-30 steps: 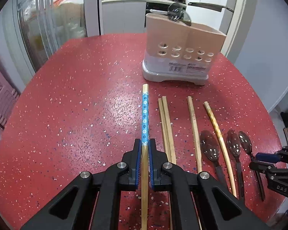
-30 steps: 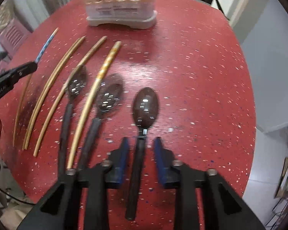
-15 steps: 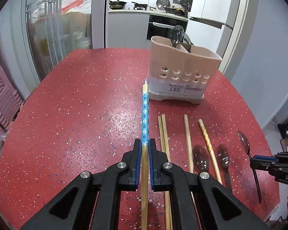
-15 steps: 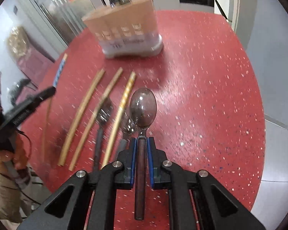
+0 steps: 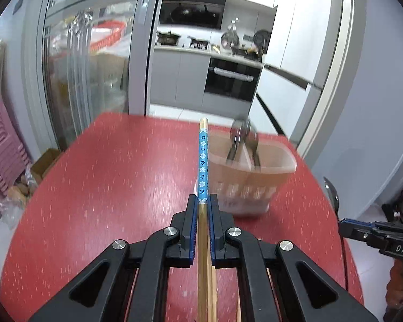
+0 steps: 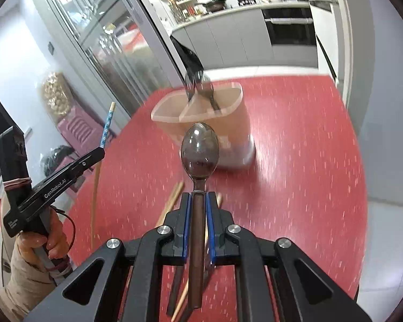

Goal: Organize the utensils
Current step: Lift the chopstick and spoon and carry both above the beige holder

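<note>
Claws both clenched — left claw point(image 5: 202, 212) on chopstick point(image 5: 203, 161), right claw point(image 6: 198, 206) on spoon point(image 6: 199, 149) | both raised above desk point(image 5: 107, 182), near holder point(image 6: 215, 112) | risk: long chopstick pivots in grip — misses compartment

Blurred by motion: utensil holder point(image 5: 251, 177), its compartments and the utensils point(image 5: 241, 139) inside hard to tell. Cut off at bottom edge: chopstick point(image 5: 205, 281). Mostly hidden behind right gripper point(image 6: 198, 204): loose chopsticks point(image 6: 172, 201).
</note>
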The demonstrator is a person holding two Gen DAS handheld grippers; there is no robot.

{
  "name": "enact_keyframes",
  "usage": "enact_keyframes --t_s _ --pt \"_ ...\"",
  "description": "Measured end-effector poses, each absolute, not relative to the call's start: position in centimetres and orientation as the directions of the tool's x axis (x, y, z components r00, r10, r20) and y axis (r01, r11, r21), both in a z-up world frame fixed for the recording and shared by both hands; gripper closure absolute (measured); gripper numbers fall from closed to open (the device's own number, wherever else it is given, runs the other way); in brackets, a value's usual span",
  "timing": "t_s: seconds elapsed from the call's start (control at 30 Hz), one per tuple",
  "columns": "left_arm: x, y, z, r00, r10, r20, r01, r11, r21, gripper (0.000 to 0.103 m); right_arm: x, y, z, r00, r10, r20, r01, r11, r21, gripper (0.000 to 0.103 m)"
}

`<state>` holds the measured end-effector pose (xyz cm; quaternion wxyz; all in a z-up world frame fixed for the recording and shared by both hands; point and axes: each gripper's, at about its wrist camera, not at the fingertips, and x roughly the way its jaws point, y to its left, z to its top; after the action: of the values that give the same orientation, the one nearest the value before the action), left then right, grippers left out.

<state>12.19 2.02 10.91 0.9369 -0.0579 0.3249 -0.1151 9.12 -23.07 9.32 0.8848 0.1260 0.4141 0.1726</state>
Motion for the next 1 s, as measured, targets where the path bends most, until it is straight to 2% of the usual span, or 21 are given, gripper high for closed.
enact_keyframes --t_s 0.2,0.57,0.8,1.0 --pt "16.8 0.8 13.5 0.79 -0.295 -0.537 0.197 0.952 -0.232 0.07 13.7 -23.0 11.1 0.644 0.412 -0.644 -0.22 0.907 0.36 0.091" --pt "25.0 -1.1 15.7 0.858 -0.292 -0.423 0.182 0.942 -0.281 0.07 22.0 -22.7 14.0 0.744 0.414 -0.524 -0.254 0.901 0.351 0.091" --pt "28.4 -1.8 14.7 0.899 -0.239 -0.368 0.136 0.949 -0.284 0.07 25.5 -22.2 13.2 0.803 0.365 -0.471 -0.241 0.922 0.303 0.091" --pt "29.3 -2.3 13.1 0.921 -0.203 -0.332 0.115 0.957 -0.265 0.07 26.0 -20.6 11.4 0.847 0.31 -0.431 -0.242 0.948 0.205 0.091"
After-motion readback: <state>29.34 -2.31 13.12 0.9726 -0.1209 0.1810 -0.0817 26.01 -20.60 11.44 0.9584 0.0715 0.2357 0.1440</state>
